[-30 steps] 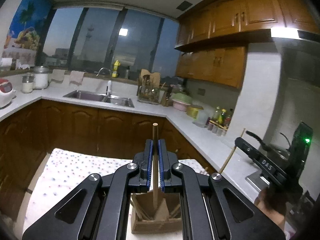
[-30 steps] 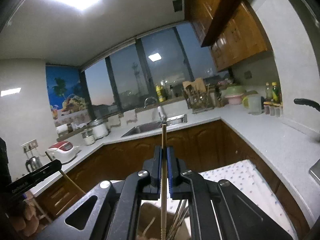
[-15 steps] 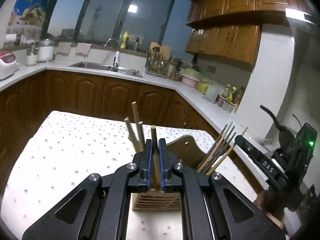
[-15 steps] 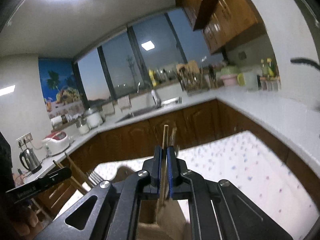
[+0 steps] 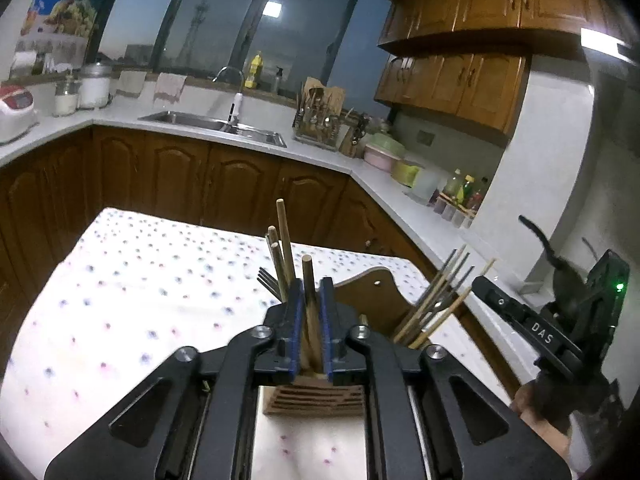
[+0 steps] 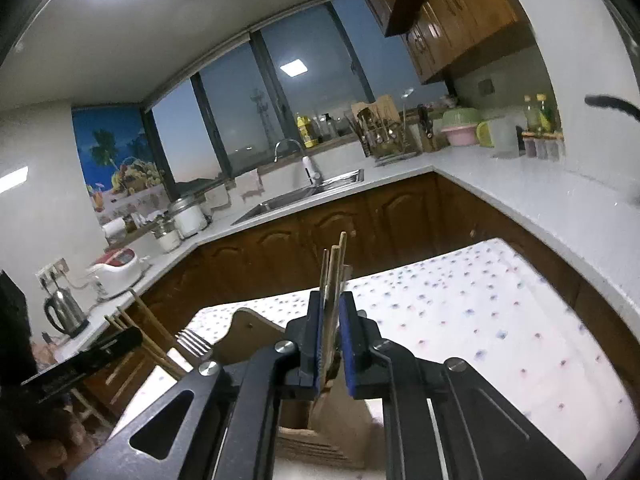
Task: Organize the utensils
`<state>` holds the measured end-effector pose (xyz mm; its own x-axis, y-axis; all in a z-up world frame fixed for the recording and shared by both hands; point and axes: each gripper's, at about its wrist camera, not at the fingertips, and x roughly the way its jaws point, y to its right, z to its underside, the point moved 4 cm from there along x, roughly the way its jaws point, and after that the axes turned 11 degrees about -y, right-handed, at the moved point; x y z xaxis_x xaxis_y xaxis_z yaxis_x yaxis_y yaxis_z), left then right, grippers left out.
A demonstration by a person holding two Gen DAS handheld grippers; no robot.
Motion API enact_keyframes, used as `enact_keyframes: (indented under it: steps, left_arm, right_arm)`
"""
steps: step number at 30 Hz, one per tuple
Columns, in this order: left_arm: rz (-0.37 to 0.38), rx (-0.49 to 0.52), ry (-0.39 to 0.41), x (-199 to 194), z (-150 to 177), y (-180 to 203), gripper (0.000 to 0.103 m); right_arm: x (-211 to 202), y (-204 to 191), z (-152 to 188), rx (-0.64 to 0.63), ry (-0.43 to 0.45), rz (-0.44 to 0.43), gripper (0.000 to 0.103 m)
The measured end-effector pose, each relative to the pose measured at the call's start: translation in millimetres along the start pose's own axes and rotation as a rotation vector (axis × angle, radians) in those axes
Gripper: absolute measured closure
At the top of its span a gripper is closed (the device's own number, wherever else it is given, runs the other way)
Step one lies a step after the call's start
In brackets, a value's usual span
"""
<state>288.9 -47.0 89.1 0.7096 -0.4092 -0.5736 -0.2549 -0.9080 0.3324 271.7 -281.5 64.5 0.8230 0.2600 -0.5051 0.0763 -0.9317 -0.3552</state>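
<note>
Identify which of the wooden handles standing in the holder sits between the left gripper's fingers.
It is the thick round handle with the flat top, upright between the opening jaws of the left gripper. The taller, thinner handles lean just left of the fingers, outside them.

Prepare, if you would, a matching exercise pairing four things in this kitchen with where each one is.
Things:
1. fork
2. chopsticks
3. sink
4. rice cooker

Places:
A. at the far left of the counter
B. tines up, beside the wooden handles
C. set into the counter below the window
D. leaning at the wooden holder's right end, in the left wrist view

Pairs: 1-B, 2-D, 3-C, 4-A
</note>
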Motion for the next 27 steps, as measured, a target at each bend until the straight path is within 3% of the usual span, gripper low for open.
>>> enact_keyframes:
  steps: [2,4,5,6,7,8,9,10,20,27]
  left_arm:
    - [0.008,-0.013,0.017,-7.7,2.2,-0.4,0.061]
    - [0.001,-0.015,0.051,-23.2,7.6,1.5,0.048]
    - [-0.012,-0.016,0.059,-30.1,11.7,1.2,0.036]
    - [-0.033,-0.020,0.066,-36.6,17.3,0.1,0.027]
    - [-0.054,-0.024,0.075,-42.6,23.7,-1.5,0.012]
    - [-0.074,-0.030,0.091,-49.6,31.9,-3.8,0.007]
    - [-0.088,-0.035,0.101,-55.8,41.1,-5.6,0.006]
    - [-0.097,-0.036,0.098,-59.1,49.1,-7.1,0.006]
    - [-0.126,-0.062,0.058,-92.0,122.9,-18.4,0.006]
    - [-0.153,-0.035,0.106,-130.2,139.5,-12.5,0.004]
  right_arm:
    - [-4.6,1.9,0.3,0.016,0.002,-0.012,0.086]
    - [-12.2,2.9,-0.2,0.029,0.016,-0.025,0.068]
    - [-18.2,3.1,0.2,0.035,0.026,-0.032,0.063]
    - [-24.5,3.6,1.7,0.040,0.035,-0.038,0.053]
    - [-27.7,4.4,2.9,0.044,0.041,-0.043,0.039]
    - [-35.0,5.7,7.6,0.056,0.050,-0.053,0.030]
    - [-41.2,7.0,12.6,0.067,0.057,-0.061,0.014]
    - [-47.4,8.1,17.9,0.075,0.067,-0.064,0.009]
    - [-98.2,3.8,90.3,0.075,0.044,-0.081,0.008]
    - [-137.2,-20.5,123.0,-0.038,0.045,-0.061,0.008]
